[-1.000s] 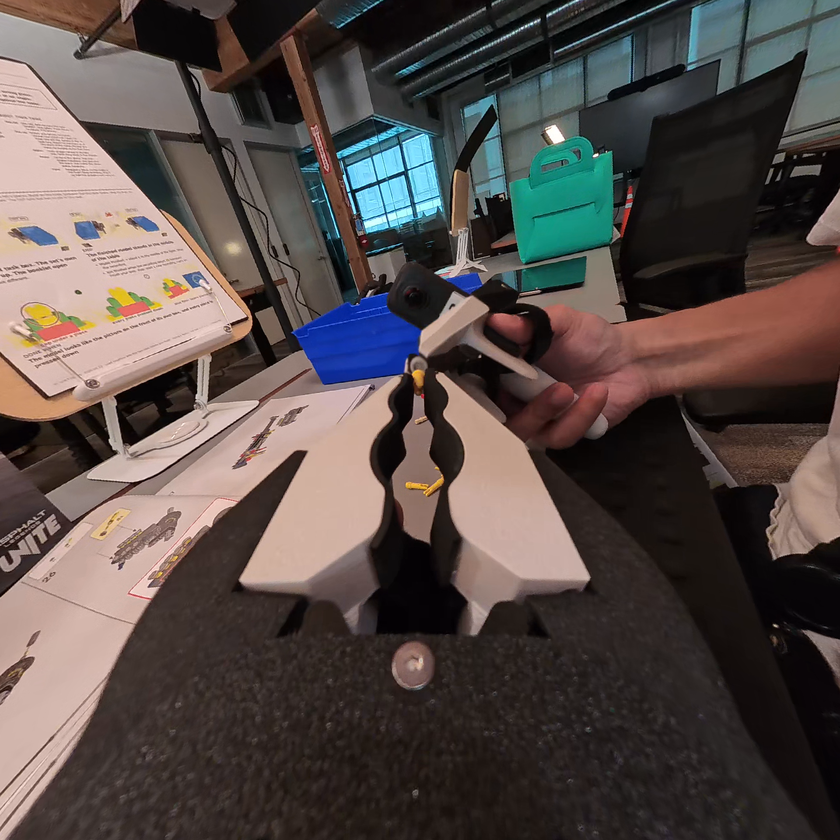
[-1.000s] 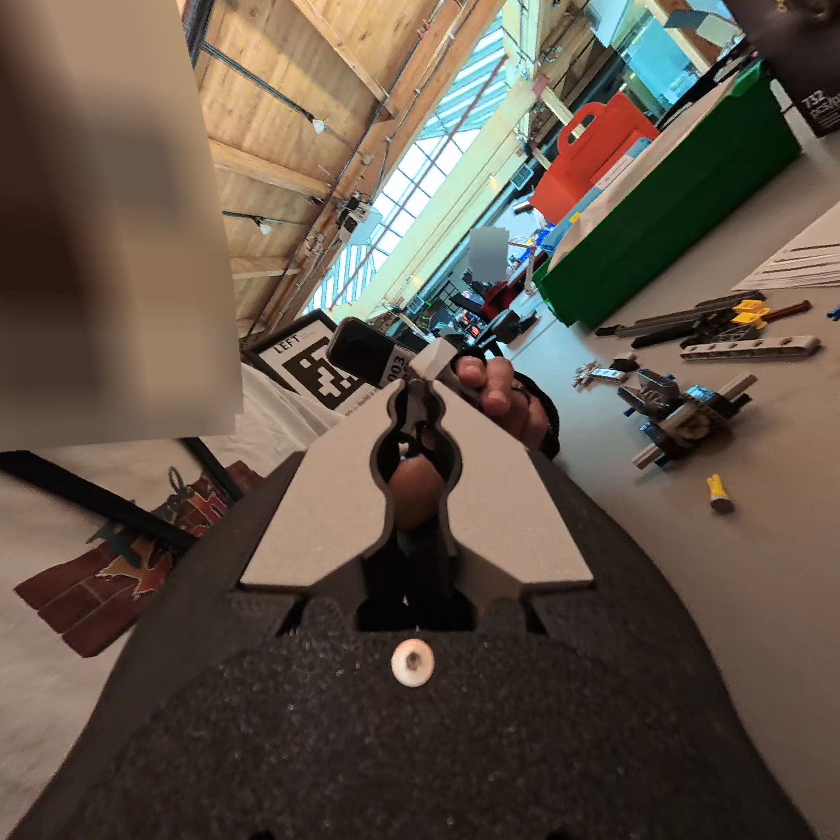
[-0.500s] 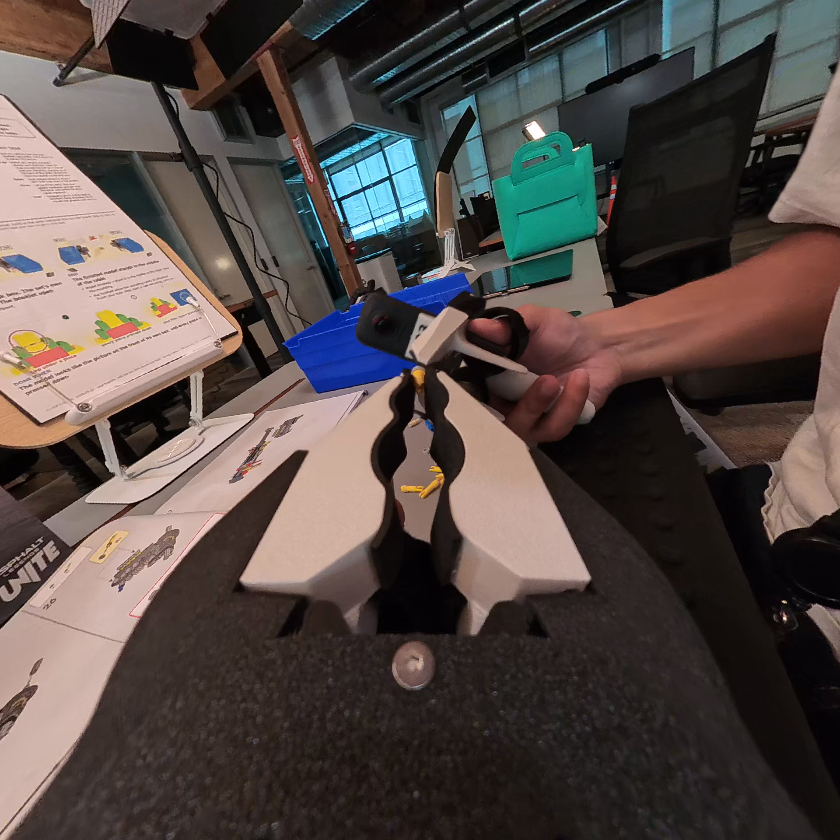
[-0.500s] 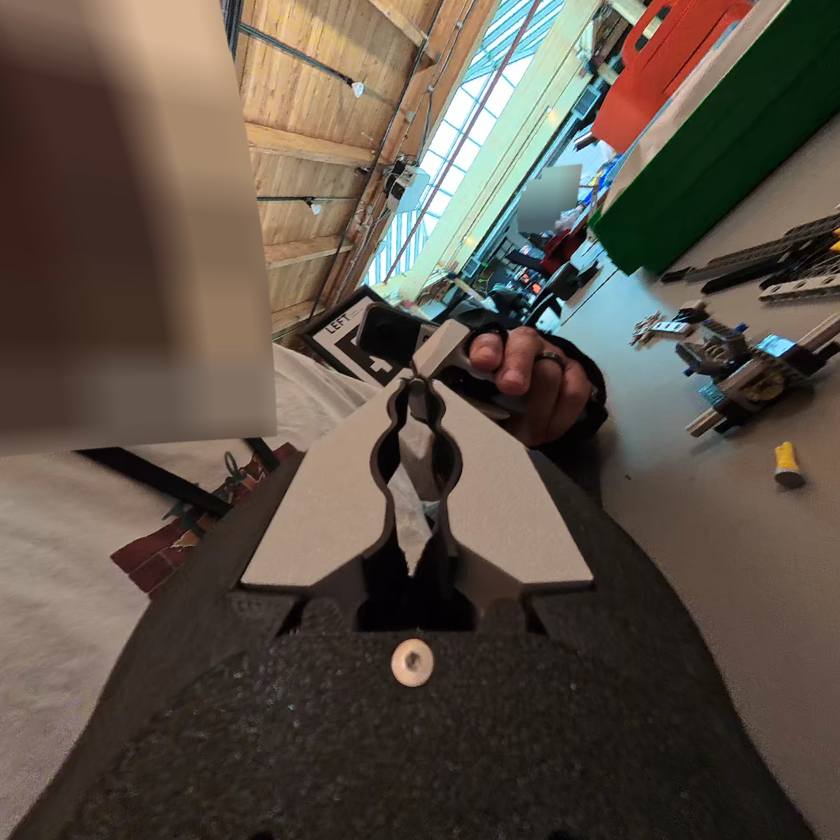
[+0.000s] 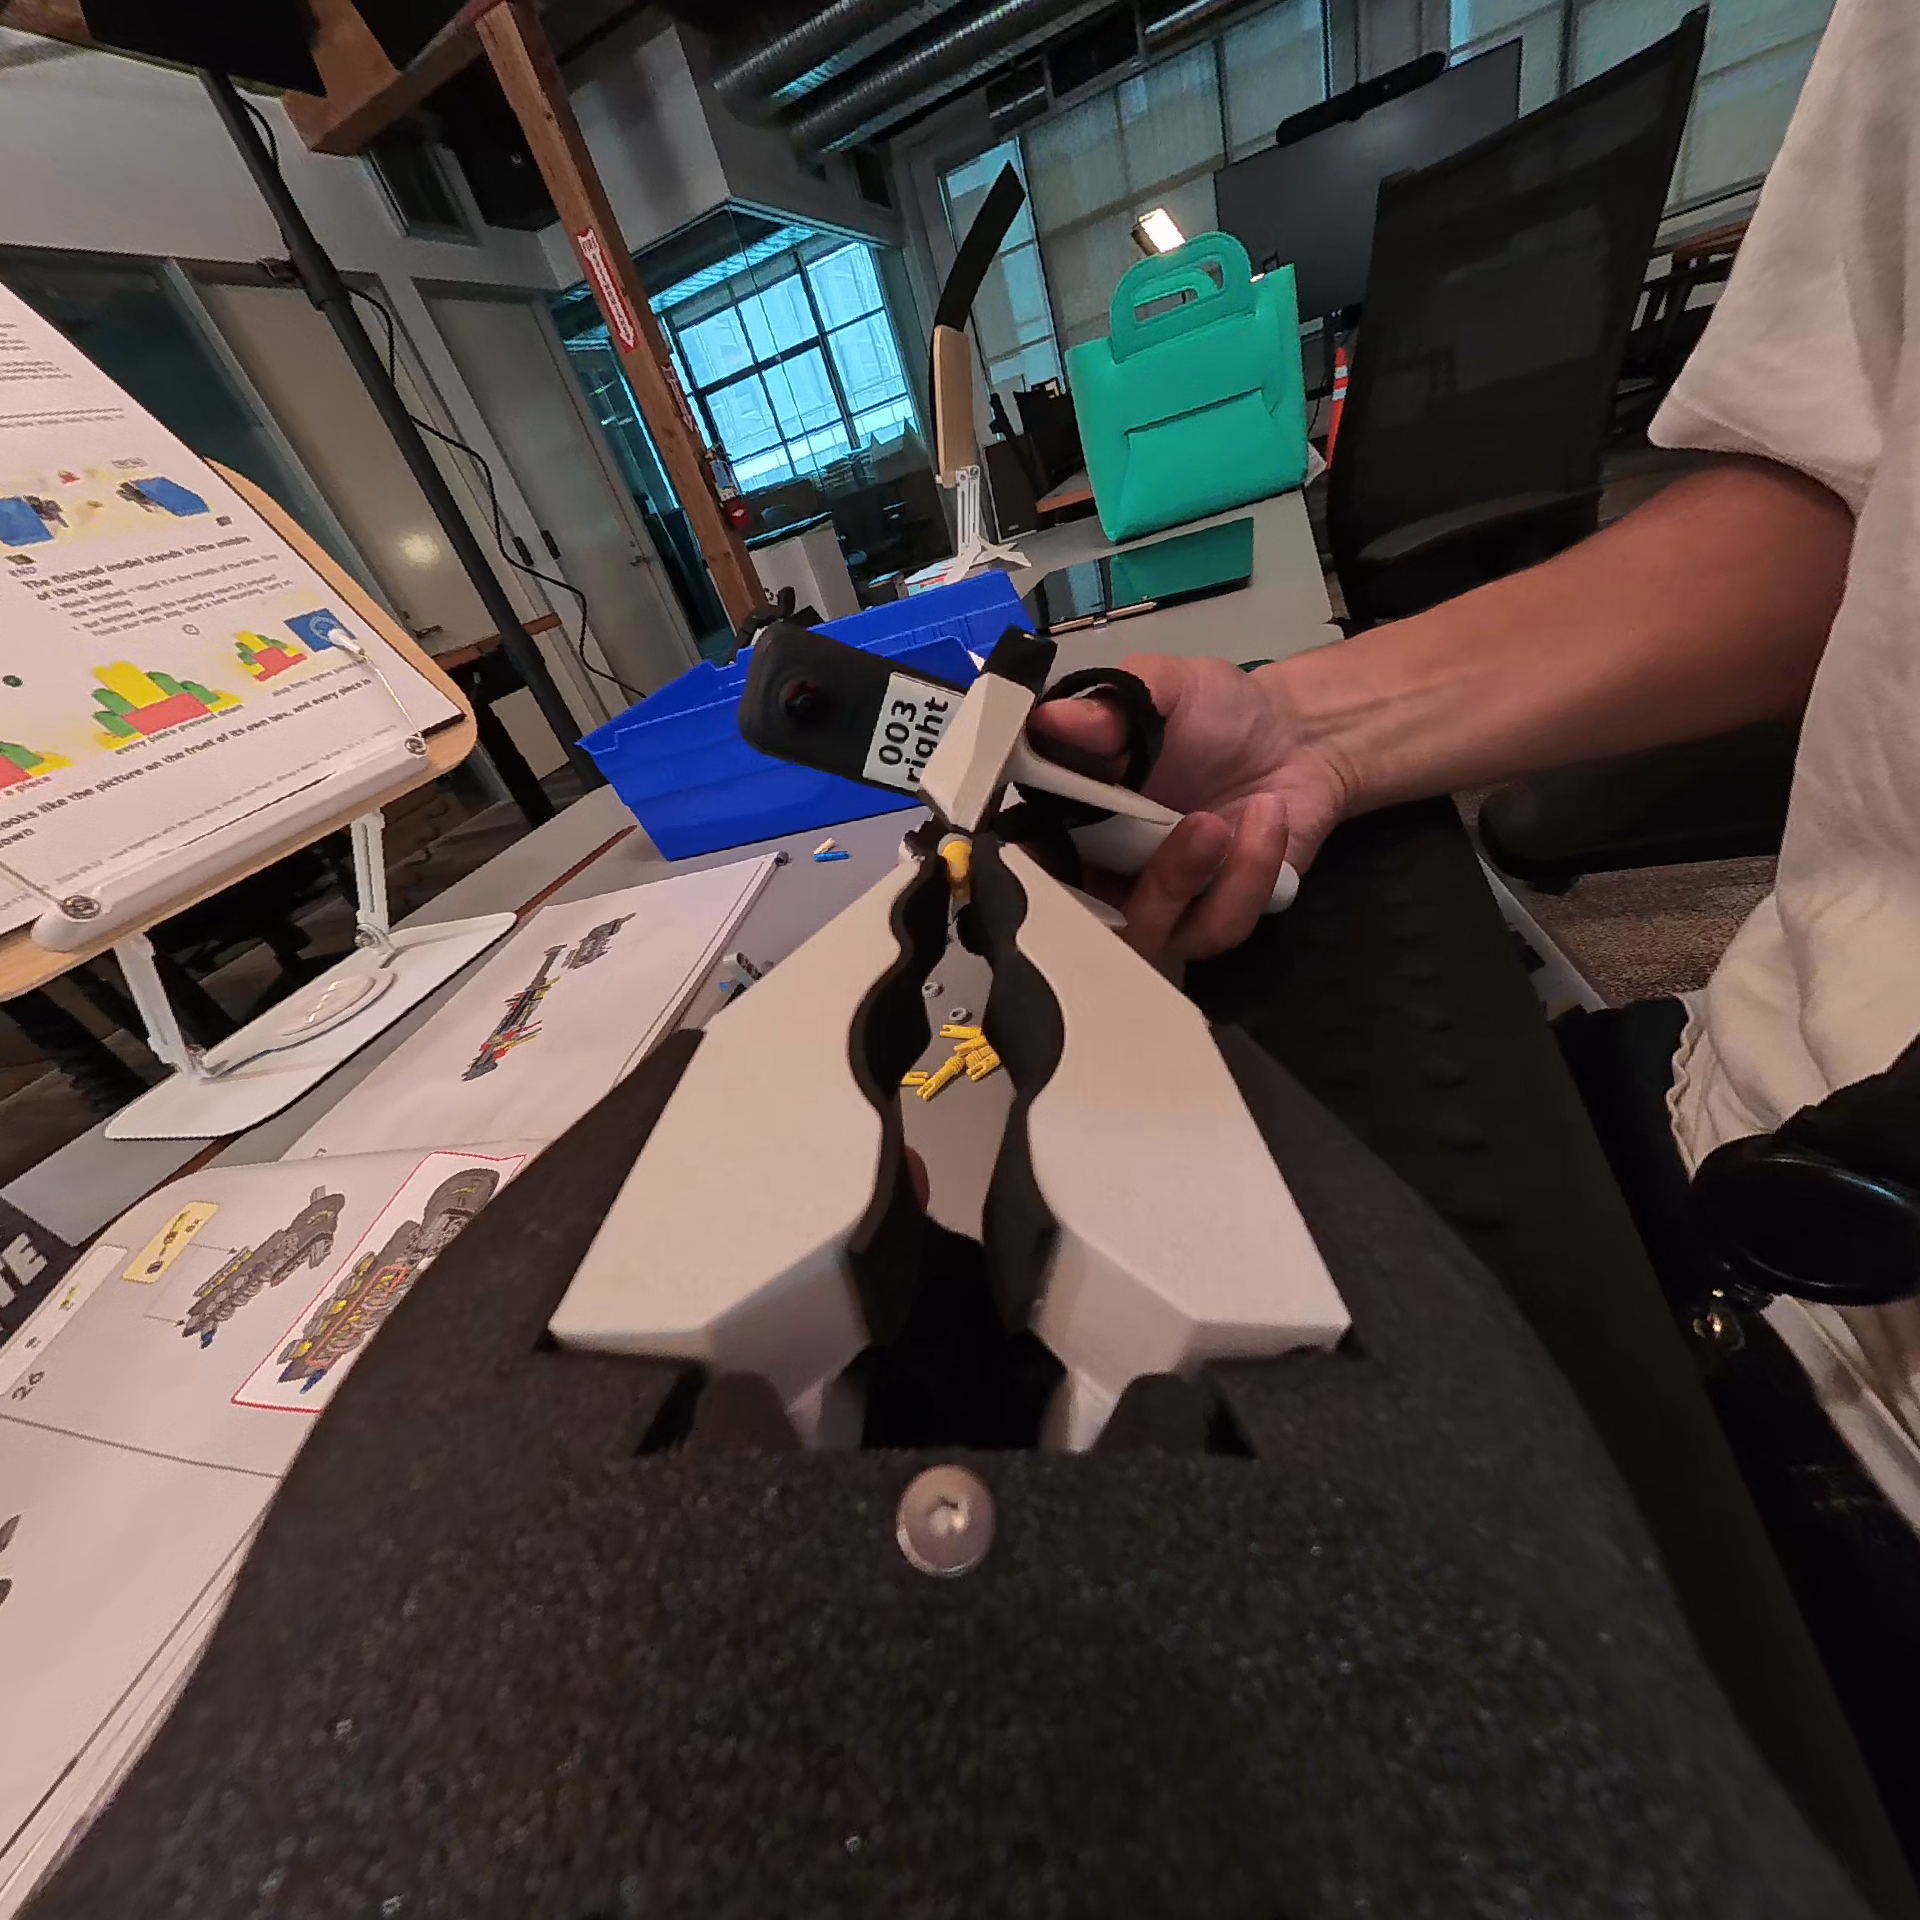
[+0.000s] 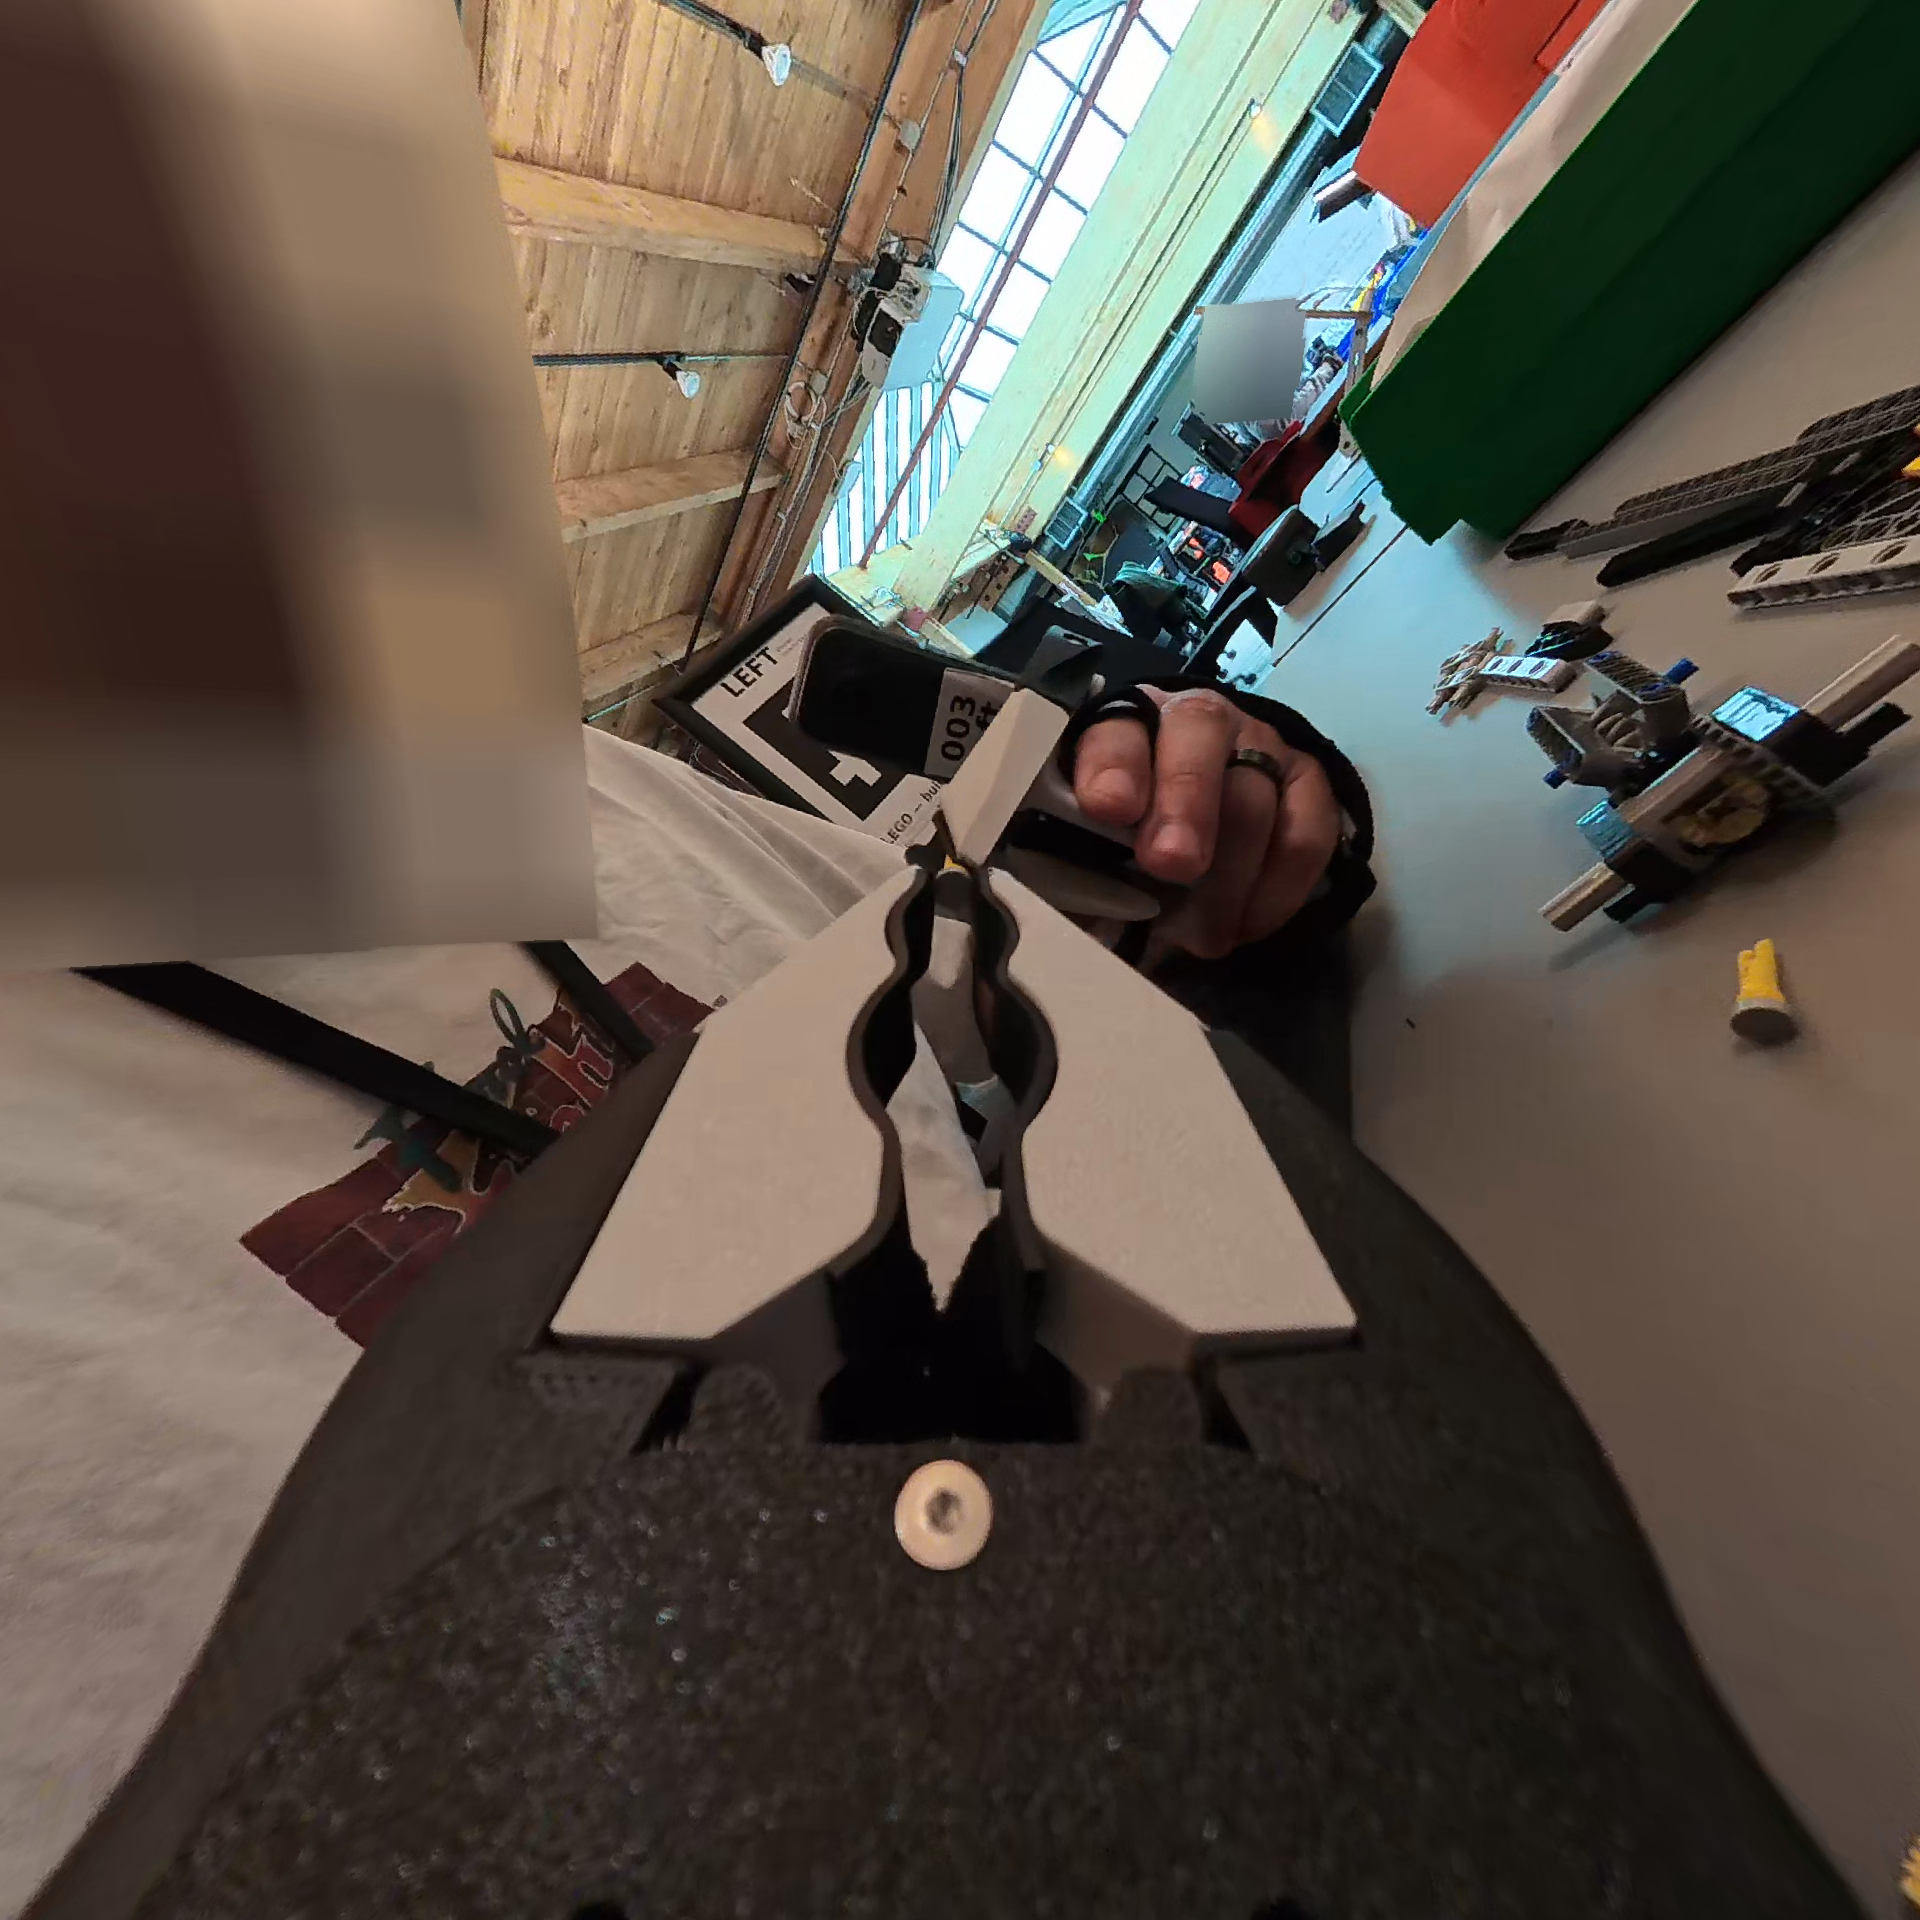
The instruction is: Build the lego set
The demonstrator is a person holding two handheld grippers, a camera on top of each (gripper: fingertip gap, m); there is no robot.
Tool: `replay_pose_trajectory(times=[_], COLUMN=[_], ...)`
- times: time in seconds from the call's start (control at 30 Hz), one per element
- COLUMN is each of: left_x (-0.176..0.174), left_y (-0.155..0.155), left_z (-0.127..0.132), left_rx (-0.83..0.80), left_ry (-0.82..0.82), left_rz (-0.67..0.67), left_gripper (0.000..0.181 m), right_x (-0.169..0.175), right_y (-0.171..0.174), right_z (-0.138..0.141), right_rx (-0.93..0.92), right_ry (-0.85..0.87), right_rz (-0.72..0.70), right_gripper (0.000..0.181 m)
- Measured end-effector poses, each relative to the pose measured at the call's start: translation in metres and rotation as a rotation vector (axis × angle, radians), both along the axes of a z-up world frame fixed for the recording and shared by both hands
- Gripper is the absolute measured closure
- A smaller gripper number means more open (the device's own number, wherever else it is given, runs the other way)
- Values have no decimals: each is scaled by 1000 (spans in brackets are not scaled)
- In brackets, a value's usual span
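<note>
Yellow pin point(image 5: 957, 858) pinched at tips where left gripper point(image 5: 954, 883) and right gripper point(image 6: 951, 878) meet nose to nose, above grey table point(image 6: 1558, 1195). Jaws of both narrow; which one bears pin, cannot tell. Part-built grey-black assembly point(image 6: 1704, 790) beyond pin, well apart, on table; loose yellow piece point(image 6: 1761, 1006) near it; more yellow pins point(image 5: 956, 1065) below. Build judged early-to-middle, much left.

The two grippers meet tip to tip above the grey table point(image 5: 1288, 582). Behind them lies the blue plastic bin point(image 5: 727, 758), left of it the open instruction booklet point(image 5: 582, 997) and the tilted wooden document stand point(image 5: 208, 727); the part-built lego assembly point(image 6: 1704, 779) lies beside the green bin point(image 6: 1621, 312)
</note>
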State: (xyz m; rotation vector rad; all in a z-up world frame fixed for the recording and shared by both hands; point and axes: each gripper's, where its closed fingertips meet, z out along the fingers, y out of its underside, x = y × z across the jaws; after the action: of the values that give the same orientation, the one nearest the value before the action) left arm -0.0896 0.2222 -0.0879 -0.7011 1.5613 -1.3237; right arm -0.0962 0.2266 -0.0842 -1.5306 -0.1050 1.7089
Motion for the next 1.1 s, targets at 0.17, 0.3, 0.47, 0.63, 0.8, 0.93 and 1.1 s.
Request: replay_pose_trajectory(times=[0.17, 0.3, 0.47, 0.63, 0.8, 0.93, 1.1], left_x=[5, 4, 5, 10, 4, 0, -2], left_y=[3, 2, 2, 7, 28, 66, 94], left_z=[4, 4, 2, -6, -19, -21, -20], left_rx=[54, 53, 58, 3, 60, -27, -140], left_ry=[-47, -45, -37, 48, 114, 158, 169], left_rz=[64, 62, 66, 84, 192, 308, 383], left_gripper=[178, 178, 177, 178, 163, 171, 176], right_x=[4, 4, 5, 11, 33, 48, 47], right_y=[3, 3, 3, 9, 27, 45, 70], right_z=[5, 5, 4, -4, -34, -80, -100], right_rx=[-16, -8, -6, -12, -38, -65, -184], right_ry=[85, 79, 66, -34, -336, -858, -985], right_rz=[-1, 3, -13, -84, -279, -371, -326], right_gripper=[175, 175, 175, 175, 175, 175, 174])
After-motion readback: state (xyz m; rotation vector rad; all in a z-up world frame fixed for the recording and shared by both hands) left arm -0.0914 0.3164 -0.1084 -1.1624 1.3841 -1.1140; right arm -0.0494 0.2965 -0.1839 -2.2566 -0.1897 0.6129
